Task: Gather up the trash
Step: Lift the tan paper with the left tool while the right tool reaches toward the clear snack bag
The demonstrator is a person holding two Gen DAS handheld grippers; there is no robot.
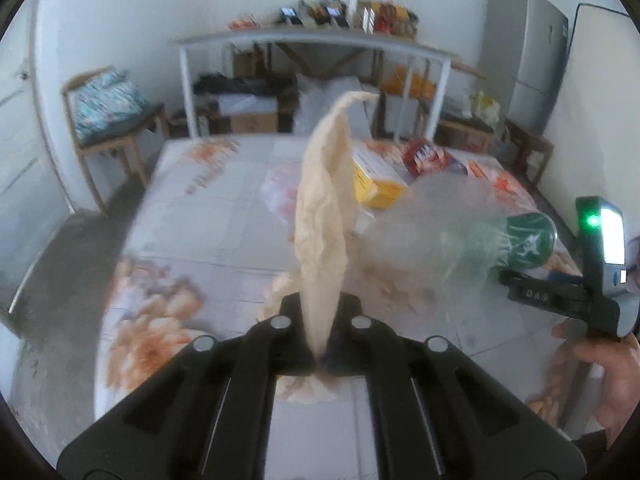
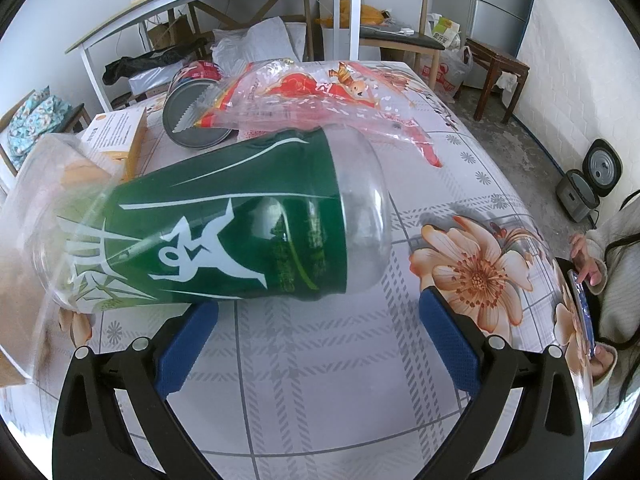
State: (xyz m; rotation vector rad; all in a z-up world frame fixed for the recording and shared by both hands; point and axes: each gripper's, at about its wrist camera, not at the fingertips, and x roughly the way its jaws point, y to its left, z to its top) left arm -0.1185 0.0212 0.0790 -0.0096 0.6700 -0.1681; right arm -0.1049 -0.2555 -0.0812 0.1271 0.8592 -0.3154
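My left gripper [image 1: 320, 309] is shut on a long crumpled beige paper [image 1: 323, 200] that stands up between its black fingers above the flowered tablecloth [image 1: 192, 216]. To its right lies a clear plastic bag [image 1: 436, 216] around the mouth of a green-labelled clear jar [image 1: 530, 238]. In the right wrist view this jar [image 2: 224, 224] lies on its side just beyond my right gripper [image 2: 320, 308], which is open with its blue pads [image 2: 186, 346] apart and nothing between them. The clear bag [image 2: 44, 208] covers the jar's left end.
Behind the jar lie a red snack wrapper [image 2: 320, 96], a tin can [image 2: 196, 108] on its side and a yellow box [image 2: 116, 132]. A seated person holds a phone [image 2: 580, 292] at the table's right edge. A rice cooker [image 2: 588, 184] stands on the floor.
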